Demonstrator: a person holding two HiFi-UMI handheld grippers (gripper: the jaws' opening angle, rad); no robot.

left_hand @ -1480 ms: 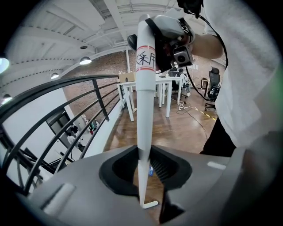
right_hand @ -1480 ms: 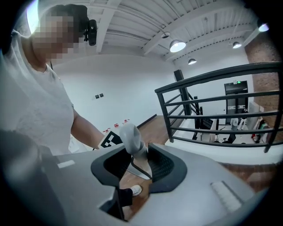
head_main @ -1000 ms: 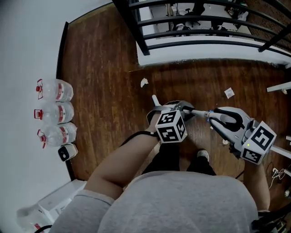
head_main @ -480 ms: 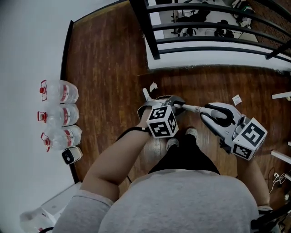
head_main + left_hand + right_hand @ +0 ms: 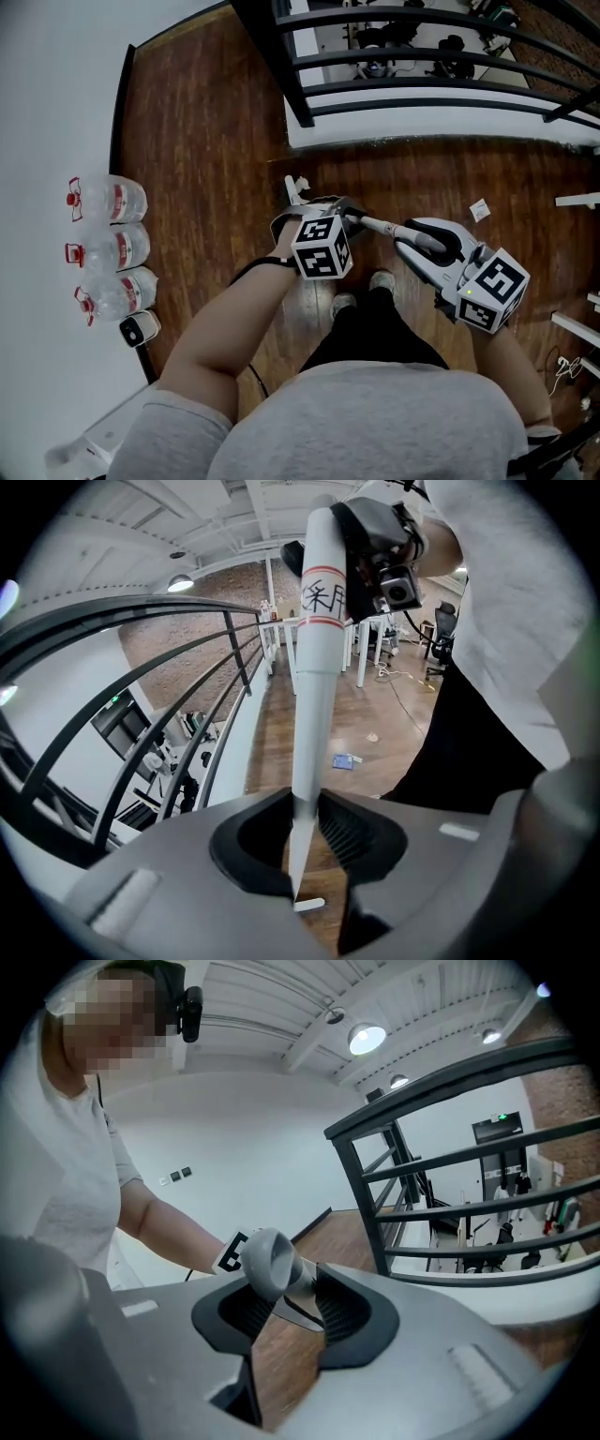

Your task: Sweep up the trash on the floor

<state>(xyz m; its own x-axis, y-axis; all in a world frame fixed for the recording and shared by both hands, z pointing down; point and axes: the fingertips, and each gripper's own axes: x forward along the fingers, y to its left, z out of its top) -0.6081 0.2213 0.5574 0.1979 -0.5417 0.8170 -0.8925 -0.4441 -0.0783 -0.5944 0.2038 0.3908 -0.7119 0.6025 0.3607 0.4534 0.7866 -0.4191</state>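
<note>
Up by the floor's railing edge, crumpled scrap lies just past left claw; flat wrapper sits off right. Left claw clamps broom handle, right claw its capped top. Suggest short low strokes, gathering both scraps into one pile.

Black handwritten characters on the white handle, beside its red bands: illegible. Bottle labels: unreadable.
</note>
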